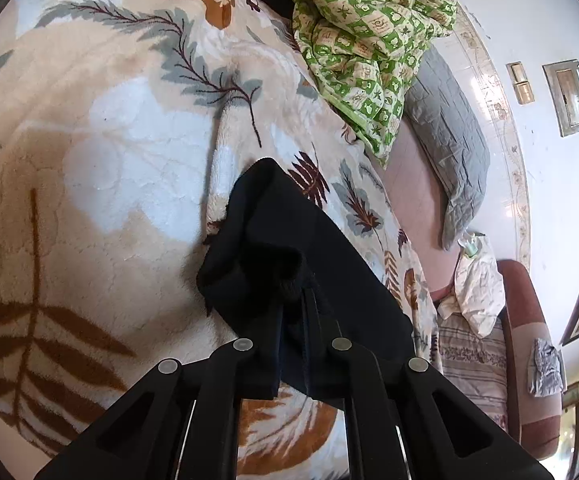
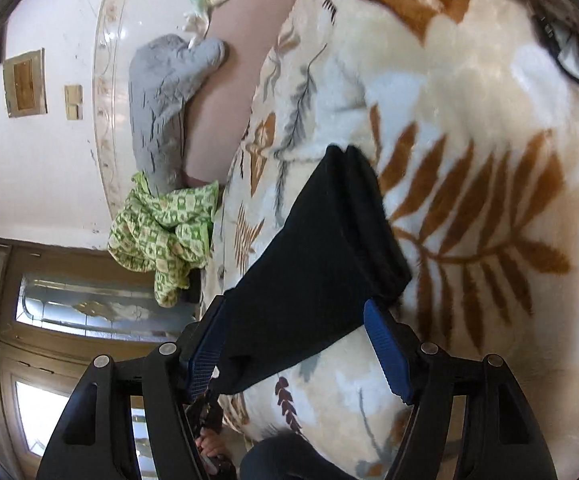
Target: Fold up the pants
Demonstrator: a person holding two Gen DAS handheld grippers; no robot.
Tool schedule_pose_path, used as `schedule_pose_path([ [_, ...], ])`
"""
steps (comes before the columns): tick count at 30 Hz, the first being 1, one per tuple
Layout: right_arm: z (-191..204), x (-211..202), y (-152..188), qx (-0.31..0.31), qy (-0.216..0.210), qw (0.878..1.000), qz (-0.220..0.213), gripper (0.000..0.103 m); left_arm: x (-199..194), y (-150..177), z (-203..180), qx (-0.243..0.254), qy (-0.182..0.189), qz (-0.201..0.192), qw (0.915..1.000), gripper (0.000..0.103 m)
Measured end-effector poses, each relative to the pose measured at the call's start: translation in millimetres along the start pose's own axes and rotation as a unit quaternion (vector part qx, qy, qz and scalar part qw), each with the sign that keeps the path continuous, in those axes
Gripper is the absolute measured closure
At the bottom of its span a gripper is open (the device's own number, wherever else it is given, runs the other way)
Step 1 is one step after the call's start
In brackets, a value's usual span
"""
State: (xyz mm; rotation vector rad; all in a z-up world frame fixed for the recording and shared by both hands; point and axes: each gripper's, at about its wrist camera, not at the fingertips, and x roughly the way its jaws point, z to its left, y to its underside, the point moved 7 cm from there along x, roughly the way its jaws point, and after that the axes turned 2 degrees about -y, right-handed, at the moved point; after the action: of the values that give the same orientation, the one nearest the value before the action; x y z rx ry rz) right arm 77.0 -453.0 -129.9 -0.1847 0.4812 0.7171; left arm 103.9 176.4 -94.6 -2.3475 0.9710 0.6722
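Dark navy pants [image 1: 273, 240] lie folded in a narrow strip on a cream blanket with leaf print [image 1: 109, 152]. My left gripper [image 1: 293, 304] is shut on one end of the pants, the fabric bunched around its fingers. In the right wrist view the pants [image 2: 321, 248] stretch away from me across the blanket [image 2: 469, 120]. My right gripper [image 2: 295, 320] is open, its blue pads [image 2: 385, 348] standing either side of the near end of the pants without pinching it.
A green patterned quilt [image 1: 369, 40] and a grey pillow [image 1: 449, 148] lie at the bed's far side by the white wall. A reddish armchair [image 1: 529, 344] with cloths stands beside the bed. A glass-panelled door [image 2: 49, 300] shows in the right wrist view.
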Motion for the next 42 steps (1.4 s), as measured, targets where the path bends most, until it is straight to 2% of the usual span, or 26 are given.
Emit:
schedule_pose_path([
  [5, -5.2, 3.6, 4.8, 0.012, 0.007, 1.000, 0.006, 0.032, 5.5, 0.6, 4.5, -0.017, 0.003, 0.003, 0.9999, 0.090],
  [9, 2.6, 4.0, 13.1, -0.003, 0.005, 1.000, 0.023, 0.032, 8.0, 0.9, 6.1, -0.018, 0.004, 0.004, 0.9998, 0.089],
  [13, -8.8, 5.7, 12.1, 0.018, 0.020, 0.999, 0.024, 0.032, 8.6, 0.5, 6.7, -0.017, 0.004, 0.003, 0.9998, 0.089],
  [20, -6.6, 1.1, 2.8, 0.025, -0.002, 1.000, -0.002, 0.032, 10.3, -0.2, 6.0, -0.017, 0.002, 0.003, 0.9998, 0.089],
  [25, 4.6, 0.5, -2.8, 0.002, -0.014, 1.000, -0.023, 0.032, 11.3, -0.9, 6.4, -0.017, 0.002, 0.004, 0.9998, 0.089],
  [27, 4.6, 5.6, -2.3, -0.016, 0.013, 1.000, -0.019, 0.033, 11.7, -0.2, 6.3, -0.015, 0.002, 0.004, 0.9999, 0.089],
  [28, 0.9, 9.7, -1.6, -0.023, 0.039, 0.999, -0.014, 0.035, 12.9, -0.7, 5.7, -0.012, 0.001, 0.004, 0.9999, 0.089],
  [29, -4.3, 15.9, -0.1, -0.034, 0.076, 0.997, -0.002, 0.055, 14.0, -0.9, 5.4, -0.008, -0.002, 0.003, 1.0000, 0.090],
  [30, -5.9, 19.0, 0.2, -0.047, 0.101, 0.994, 0.003, 0.092, 14.5, -0.9, 4.6, -0.002, -0.006, 0.002, 1.0000, 0.096],
  [31, -6.6, 21.3, -0.3, -0.068, 0.133, 0.989, 0.003, 0.098, 13.8, -0.8, 2.9, 0.014, -0.018, -0.001, 0.9997, 0.098],
  [32, -4.4, 22.7, -1.3, -0.095, 0.162, 0.982, 0.000, 0.100, 11.8, -0.2, 0.2, 0.028, -0.027, -0.005, 0.9992, 0.100],
  [34, 7.0, 19.7, -5.4, -0.136, 0.183, 0.974, -0.023, 0.100, 2.9, -5.9, -9.5, 0.055, -0.034, -0.025, 0.9976, 0.100],
  [35, 16.9, 12.9, -10.5, -0.166, 0.194, 0.966, -0.049, 0.100, -2.6, -10.2, -11.4, 0.055, -0.030, -0.035, 0.9974, 0.100],
  [36, 21.5, 8.3, -13.2, -0.177, 0.195, 0.963, -0.064, 0.100, -5.4, -12.4, -11.3, 0.054, -0.026, -0.038, 0.9974, 0.100],
  [37, 21.7, 7.4, -14.6, -0.181, 0.197, 0.961, -0.066, 0.100, -4.9, -13.5, -8.6, 0.054, -0.029, -0.035, 0.9975, 0.100],
  [40, -2.0, 22.4, -11.4, -0.167, 0.246, 0.955, -0.021, 0.100, 16.5, -2.0, 2.8, 0.070, -0.062, -0.003, 0.9956, 0.100],
  [42, 2.8, 22.2, -13.4, -0.178, 0.246, 0.952, -0.028, 0.100, 16.4, -0.8, 0.4, 0.078, -0.061, -0.009, 0.9950, 0.100],
])
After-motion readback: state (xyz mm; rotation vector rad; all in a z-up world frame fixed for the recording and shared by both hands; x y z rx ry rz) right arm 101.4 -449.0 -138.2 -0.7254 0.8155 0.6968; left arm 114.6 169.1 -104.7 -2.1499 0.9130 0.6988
